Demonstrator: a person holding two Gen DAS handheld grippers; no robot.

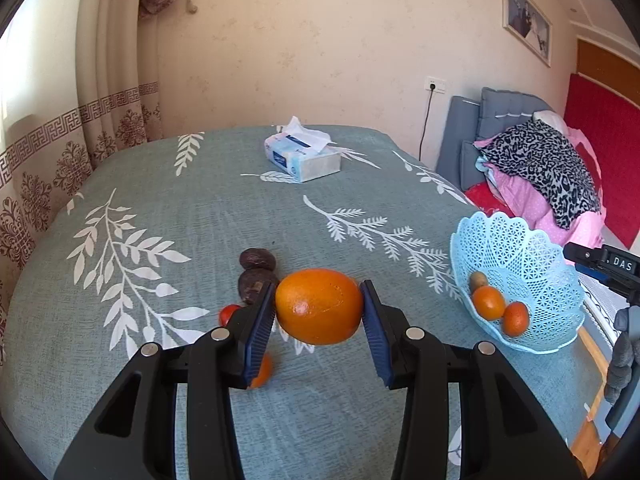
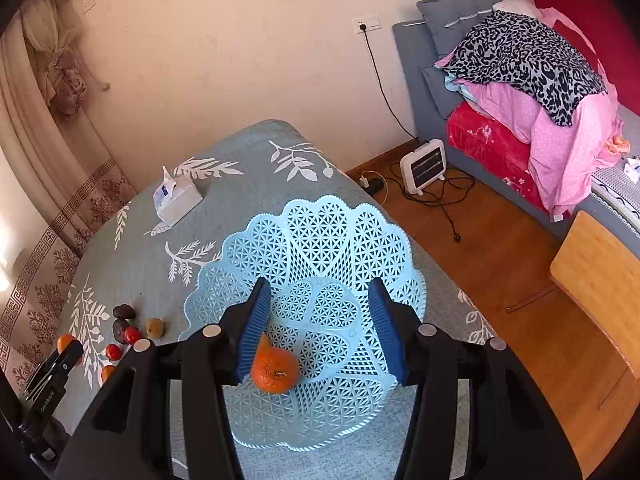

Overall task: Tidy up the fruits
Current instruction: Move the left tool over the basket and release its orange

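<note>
The left gripper [image 1: 320, 312] clamped a large orange [image 1: 319, 306] above the tablecloth [image 1: 200, 216]. The right gripper [image 2: 320, 328] hung with jaws parted over the blue basket [image 2: 360, 240] at the table's right edge, a small orange [image 2: 275, 372] lying inside.

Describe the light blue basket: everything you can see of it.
The basket is pale blue plastic lattice with a scalloped, flaring rim. It sits upright on the leaf-patterned tablecloth near the table's edge. The left wrist view shows two small oranges and a brownish fruit inside. The right gripper hovers open above it.
</note>
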